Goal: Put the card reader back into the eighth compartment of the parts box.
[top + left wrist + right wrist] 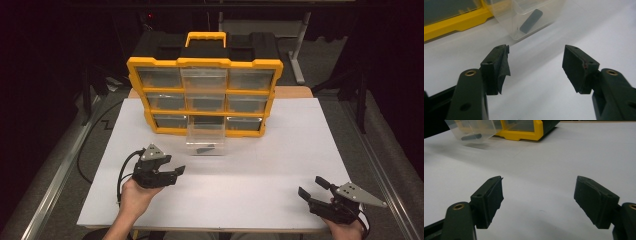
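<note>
- Left gripper (pixel 176 171): jaws stood wide apart with nothing between them; the pad (pixel 502 65) on one jaw showed a torn, curling edge. It hovered over the white table (pixel 260 170), pointing toward the drawer, held by the person's left hand (pixel 134 196).
- Right gripper (pixel 312 187): jaws released, spread wide, nothing in them; pads (pixel 491 197) bare. It sat near the table's front right corner, well apart from the drawer, in the person's right hand (pixel 345 227).
- Clear plastic drawer (pixel 205 142): pulled out of the bottom middle slot of the cabinet, its front end resting on the table, near the left gripper but not touching it.
- Small dark flat piece (pixel 205 148): lying inside the drawer.
- Yellow-and-black organiser cabinet (pixel 205 95): upright at the table's far edge, three rows of three clear drawers, yellow handle (pixel 206 37) on top.
</note>
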`<state>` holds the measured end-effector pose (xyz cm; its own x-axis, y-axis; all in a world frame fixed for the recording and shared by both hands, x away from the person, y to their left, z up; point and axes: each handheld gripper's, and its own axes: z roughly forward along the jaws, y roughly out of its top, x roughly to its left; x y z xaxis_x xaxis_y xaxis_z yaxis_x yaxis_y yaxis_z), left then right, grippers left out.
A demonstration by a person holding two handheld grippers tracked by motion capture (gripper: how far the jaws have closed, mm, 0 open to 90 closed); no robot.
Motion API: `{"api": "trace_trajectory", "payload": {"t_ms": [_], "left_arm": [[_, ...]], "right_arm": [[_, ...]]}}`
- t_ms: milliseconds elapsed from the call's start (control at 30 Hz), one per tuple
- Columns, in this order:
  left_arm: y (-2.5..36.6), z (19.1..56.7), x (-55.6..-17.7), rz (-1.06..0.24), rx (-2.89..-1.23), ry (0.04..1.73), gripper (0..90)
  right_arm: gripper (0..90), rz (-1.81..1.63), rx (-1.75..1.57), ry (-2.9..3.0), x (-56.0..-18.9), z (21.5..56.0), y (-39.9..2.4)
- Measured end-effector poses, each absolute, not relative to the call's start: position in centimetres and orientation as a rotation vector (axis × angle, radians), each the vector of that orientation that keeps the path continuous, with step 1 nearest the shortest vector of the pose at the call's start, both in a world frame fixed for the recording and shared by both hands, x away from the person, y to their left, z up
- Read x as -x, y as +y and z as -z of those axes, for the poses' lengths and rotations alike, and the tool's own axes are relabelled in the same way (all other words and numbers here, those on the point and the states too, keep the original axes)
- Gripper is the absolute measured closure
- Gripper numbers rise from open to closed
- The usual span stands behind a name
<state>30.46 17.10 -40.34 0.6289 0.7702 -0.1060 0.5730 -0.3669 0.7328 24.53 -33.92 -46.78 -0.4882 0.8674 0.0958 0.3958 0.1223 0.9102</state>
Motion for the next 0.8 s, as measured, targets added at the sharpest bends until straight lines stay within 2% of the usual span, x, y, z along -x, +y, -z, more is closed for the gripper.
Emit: {"api": "trace_trajectory", "payload": {"t_ms": [800], "left_arm": [[19.9, 41.6, -30.3, -0.374, -2.007, 1.113, 38.1]], "right_arm": [[23.5, -1.341, -1.218, 1.942, -24.5, 46.8, -33.9]]}}
